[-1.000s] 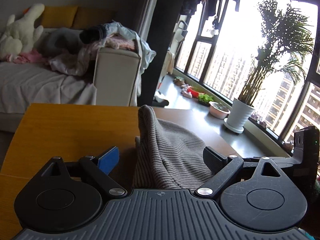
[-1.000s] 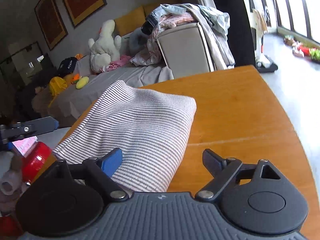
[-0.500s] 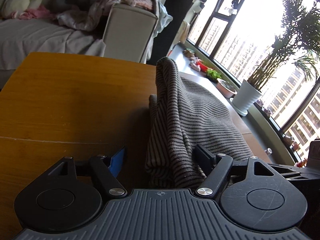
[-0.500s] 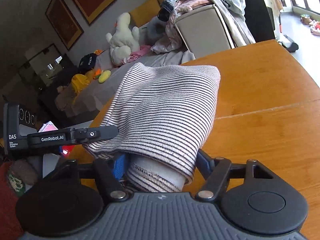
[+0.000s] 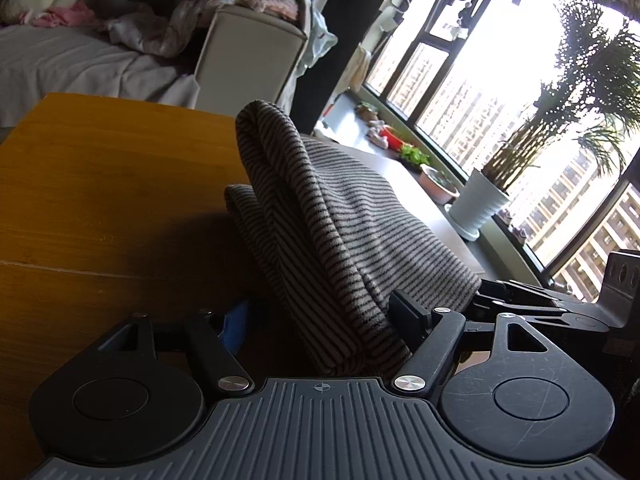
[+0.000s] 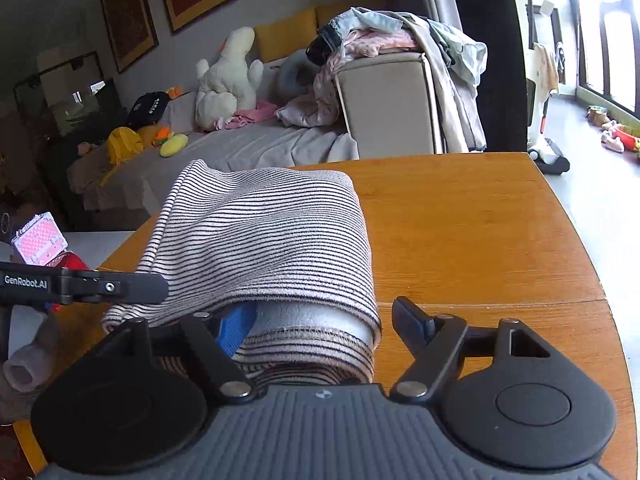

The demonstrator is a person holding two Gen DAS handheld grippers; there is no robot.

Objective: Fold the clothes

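Right wrist view: striped garment [image 6: 264, 240] folded on wooden table [image 6: 480, 240], bare wood from 12 to 3 o'clock. Right gripper [image 6: 320, 320] jaws just reopened, cloth between. Left gripper [image 5: 320, 316] likewise, contact unclear.

Striped garment [image 6: 264, 240]: pale knit with thin dark stripes, folded into a thick bundle on the wooden table [image 6: 472, 232]. Rounded fold faces away; near end shows stacked layers and hem (plain inner side visible). Far edge humps upward [image 5: 272, 140].
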